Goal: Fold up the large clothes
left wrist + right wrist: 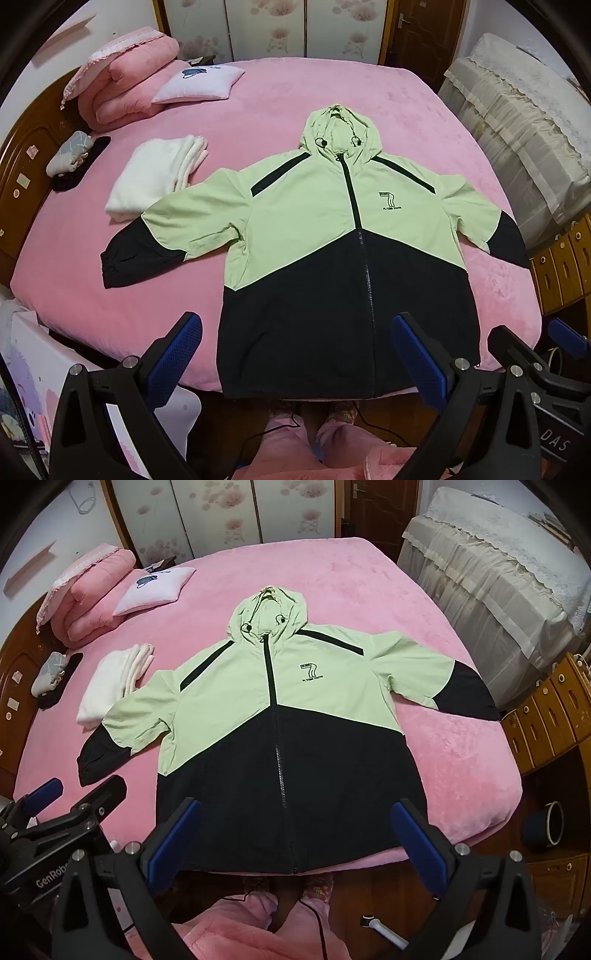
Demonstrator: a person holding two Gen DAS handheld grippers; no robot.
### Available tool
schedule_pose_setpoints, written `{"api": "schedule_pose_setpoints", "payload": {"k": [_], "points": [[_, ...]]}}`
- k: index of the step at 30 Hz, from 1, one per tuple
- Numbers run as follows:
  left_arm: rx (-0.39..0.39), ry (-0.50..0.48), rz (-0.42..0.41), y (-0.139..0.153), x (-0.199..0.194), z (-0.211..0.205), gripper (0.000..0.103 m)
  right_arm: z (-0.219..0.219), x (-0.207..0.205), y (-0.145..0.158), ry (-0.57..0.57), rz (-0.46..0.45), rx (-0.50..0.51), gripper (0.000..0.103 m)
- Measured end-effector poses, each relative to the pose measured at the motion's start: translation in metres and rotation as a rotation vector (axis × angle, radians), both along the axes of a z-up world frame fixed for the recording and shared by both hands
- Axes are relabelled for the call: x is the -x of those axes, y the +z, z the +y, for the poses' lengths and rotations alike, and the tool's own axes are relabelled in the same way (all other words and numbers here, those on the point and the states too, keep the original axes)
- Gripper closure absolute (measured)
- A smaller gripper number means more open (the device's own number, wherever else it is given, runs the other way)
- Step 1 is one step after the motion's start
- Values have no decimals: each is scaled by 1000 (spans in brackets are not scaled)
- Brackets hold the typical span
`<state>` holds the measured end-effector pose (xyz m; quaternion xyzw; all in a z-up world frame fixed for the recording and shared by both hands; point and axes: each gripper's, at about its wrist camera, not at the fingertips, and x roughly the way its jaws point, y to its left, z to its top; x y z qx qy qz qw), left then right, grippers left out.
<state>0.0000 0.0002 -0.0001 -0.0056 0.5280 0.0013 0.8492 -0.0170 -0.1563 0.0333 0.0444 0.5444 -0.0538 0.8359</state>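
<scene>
Jacket (332, 236) flat, zipped, face-up on bed (280, 96); left claw (297, 354) and right claw (295, 834) both wide open above hem, empty.

Chest logo (390, 201) text on jacket (332, 258) too small to read. My right claw (532, 345) mostly cut off in left view; hem (295, 864) droops past bed (461, 757) edge.

The left hand-held gripper (297, 354) hangs with its blue-padded fingers (173, 354) spread wide apart, gripping nothing. The right hand-held gripper (295, 838), just beside it on its right, is likewise spread wide with nothing between its fingers (419, 845).
</scene>
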Motion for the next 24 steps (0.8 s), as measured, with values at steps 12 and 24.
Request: {"api": "schedule_pose_setpoints", "payload": {"k": [12, 24], "points": [[3, -9, -2, 1, -9, 2, 2, -4, -1, 3, 0, -2, -1, 0], [-4, -10, -2, 2, -5, 0, 2, -8, 1, 3, -2, -5, 0, 0]]}}
